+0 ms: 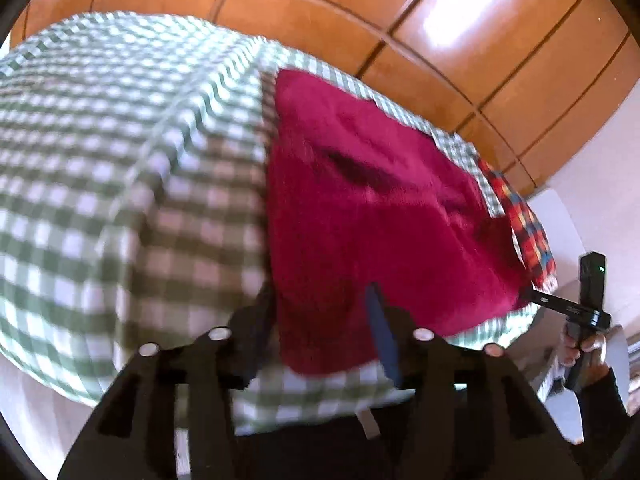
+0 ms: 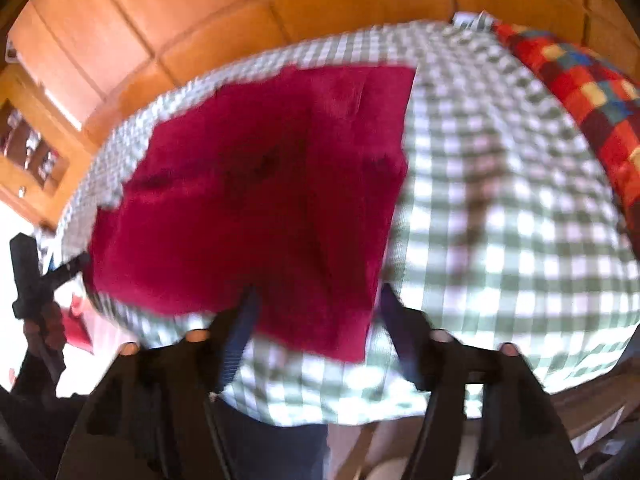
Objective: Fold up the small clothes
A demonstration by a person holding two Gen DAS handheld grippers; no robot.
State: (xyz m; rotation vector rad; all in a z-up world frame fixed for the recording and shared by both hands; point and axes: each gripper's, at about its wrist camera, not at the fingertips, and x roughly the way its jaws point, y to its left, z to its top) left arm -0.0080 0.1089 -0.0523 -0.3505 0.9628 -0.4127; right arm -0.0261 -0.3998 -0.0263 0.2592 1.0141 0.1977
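In the left wrist view, a crimson garment (image 1: 372, 216) is seen spread on a green-checked cloth (image 1: 120, 168) covering the counter. The left gripper (image 1: 320, 320) is held at the garment's near edge, jaws set wide with fabric between them. The right gripper (image 1: 536, 298) is seen at the garment's right corner; its jaw gap cannot be told here.

In the right wrist view, the right gripper (image 2: 316, 308) is shown with jaws wide at the near hem. A multicoloured patchwork fabric (image 2: 580, 92) is seen more fully here.
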